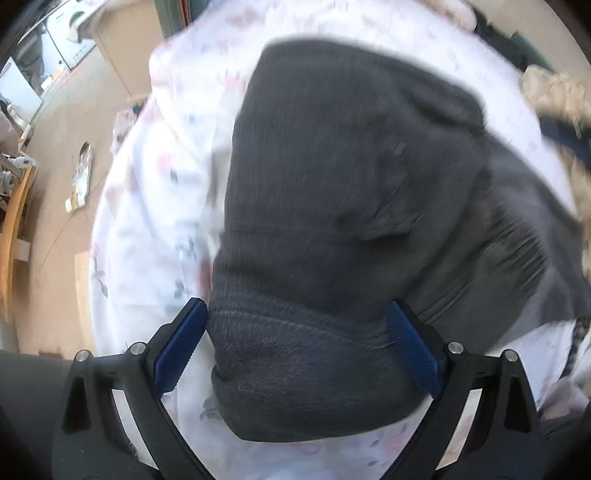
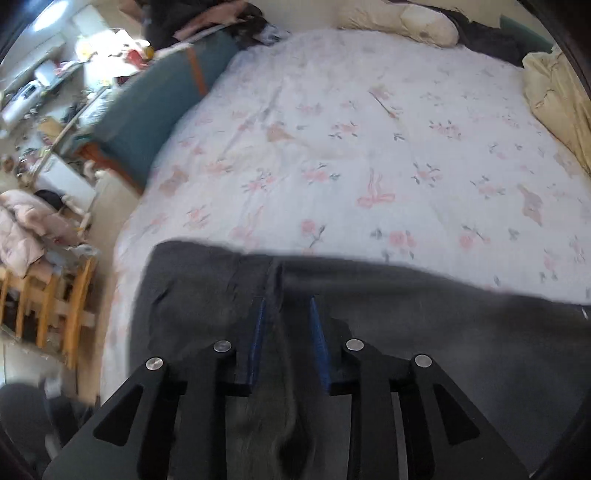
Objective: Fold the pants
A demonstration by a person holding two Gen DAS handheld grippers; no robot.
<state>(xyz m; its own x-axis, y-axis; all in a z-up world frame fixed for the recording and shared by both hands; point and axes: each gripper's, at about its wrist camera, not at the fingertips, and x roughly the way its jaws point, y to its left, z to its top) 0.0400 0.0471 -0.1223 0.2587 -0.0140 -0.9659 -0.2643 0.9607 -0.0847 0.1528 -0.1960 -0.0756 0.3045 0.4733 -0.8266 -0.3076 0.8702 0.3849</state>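
Observation:
Dark grey pants (image 1: pixel 332 166) lie folded on a white floral bedsheet (image 1: pixel 155 206). My left gripper (image 1: pixel 295 306) points steeply down over one end of them and stands open. Its blue pads straddle the thick hemmed end, which fills the gap between them. In the right wrist view the pants (image 2: pixel 443 332) stretch across the near part of the bedsheet (image 2: pixel 369 147). My right gripper (image 2: pixel 287 302) is low over the cloth with its jaws narrowly apart. A raised ridge of the grey fabric runs between its fingers, next to the left pad and clear of the right one.
The bed's left edge drops to a beige floor (image 1: pixel 55 166) where a small packet (image 1: pixel 82 177) lies. Cream pillows (image 2: pixel 406 22) and a cream blanket (image 2: pixel 554 103) sit at the far and right sides. A teal bed end (image 2: pixel 155 99) and a wooden rack (image 2: pixel 55 302) with pink clothes stand left.

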